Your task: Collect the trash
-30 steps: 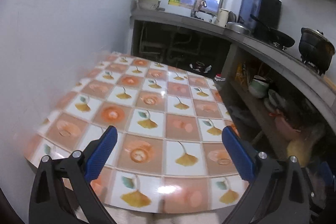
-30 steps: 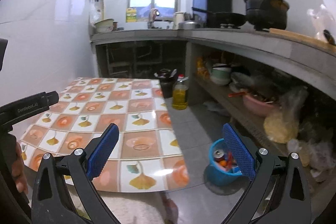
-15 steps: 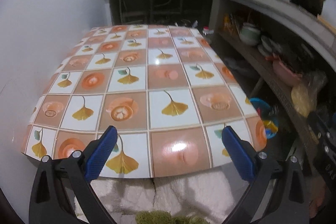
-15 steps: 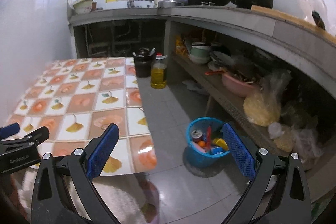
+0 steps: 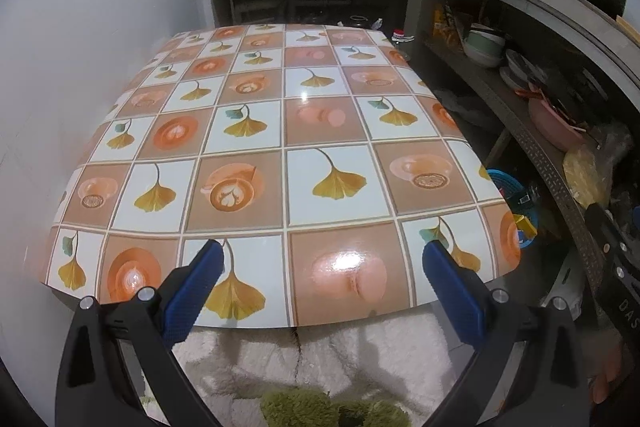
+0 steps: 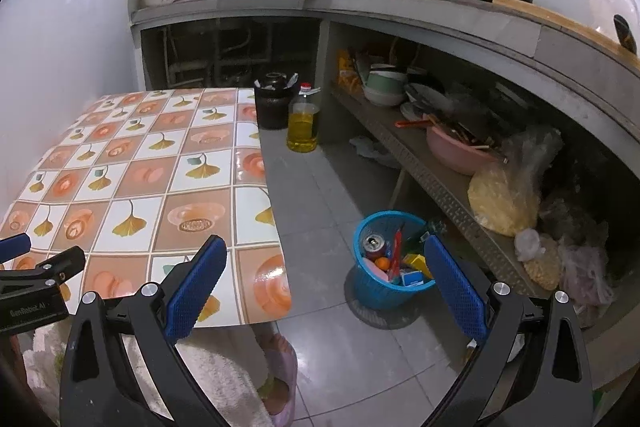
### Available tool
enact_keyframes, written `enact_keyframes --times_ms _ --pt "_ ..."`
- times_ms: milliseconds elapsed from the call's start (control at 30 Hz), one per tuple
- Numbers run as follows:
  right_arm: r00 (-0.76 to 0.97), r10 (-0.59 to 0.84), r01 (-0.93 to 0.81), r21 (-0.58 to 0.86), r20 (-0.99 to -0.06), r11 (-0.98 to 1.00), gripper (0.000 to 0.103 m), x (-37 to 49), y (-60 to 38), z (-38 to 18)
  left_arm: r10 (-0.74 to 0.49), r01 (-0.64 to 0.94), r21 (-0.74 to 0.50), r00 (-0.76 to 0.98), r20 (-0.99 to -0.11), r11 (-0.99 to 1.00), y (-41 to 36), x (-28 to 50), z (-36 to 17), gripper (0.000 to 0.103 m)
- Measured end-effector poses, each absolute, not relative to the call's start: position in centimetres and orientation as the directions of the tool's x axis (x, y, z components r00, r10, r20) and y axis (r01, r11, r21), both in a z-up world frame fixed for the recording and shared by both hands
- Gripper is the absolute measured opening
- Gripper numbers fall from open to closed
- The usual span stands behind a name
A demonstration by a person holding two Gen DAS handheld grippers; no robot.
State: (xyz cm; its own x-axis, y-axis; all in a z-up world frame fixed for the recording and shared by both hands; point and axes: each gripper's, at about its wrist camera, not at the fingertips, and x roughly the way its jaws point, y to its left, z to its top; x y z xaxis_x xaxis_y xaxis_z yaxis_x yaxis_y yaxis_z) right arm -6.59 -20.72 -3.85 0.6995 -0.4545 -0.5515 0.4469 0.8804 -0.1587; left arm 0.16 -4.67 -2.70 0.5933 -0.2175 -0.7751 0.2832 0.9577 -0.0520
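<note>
Right now your left gripper (image 5: 322, 275) hangs over the near edge of the worktop (image 5: 280, 131), its jaws spread wide with nothing between them. Your right gripper (image 6: 326, 273) sits off the worktop's right side, above the grey floor (image 6: 320, 203), jaws just as wide and likewise holding nothing.

Your left wrist view fills with the glossy patterned cover of the worktop, squares of ginkgo leaves and coffee cups, and no loose item shows on it. Of the blue basket (image 5: 508, 187) you get only a sliver there, past the worktop's right edge. At that view's far right, part of your right gripper's black body is visible, with fingertips of your hand below it.

Your right wrist view gives you what the left one lacks: the blue basket (image 6: 376, 287) stands in full on the floor, between the worktop and the lower shelf (image 6: 436, 183). It is a round, mesh-walled plastic bin holding the trash (image 6: 390, 259): a drink can end-up, something small and orange, a red strip, yellow and blue cartons. Further back on the floor, a bottle of yellow oil (image 6: 303, 121) stands beside a dark jar (image 6: 274, 103). Your left gripper's black body pokes in at that view's left edge, over the worktop's corner.
</note>
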Motion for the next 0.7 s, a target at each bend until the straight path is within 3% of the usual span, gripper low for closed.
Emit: enact_keyframes --times_ms 700 --pt "0.700 -0.442 0.440 -0.148 -0.562 0.886 0.095 -6.5 -21.4 -4.2 -0.201 0.242 -0.063 0.603 -0.772 0.968 -3.6 0.3 -2.4 0.098"
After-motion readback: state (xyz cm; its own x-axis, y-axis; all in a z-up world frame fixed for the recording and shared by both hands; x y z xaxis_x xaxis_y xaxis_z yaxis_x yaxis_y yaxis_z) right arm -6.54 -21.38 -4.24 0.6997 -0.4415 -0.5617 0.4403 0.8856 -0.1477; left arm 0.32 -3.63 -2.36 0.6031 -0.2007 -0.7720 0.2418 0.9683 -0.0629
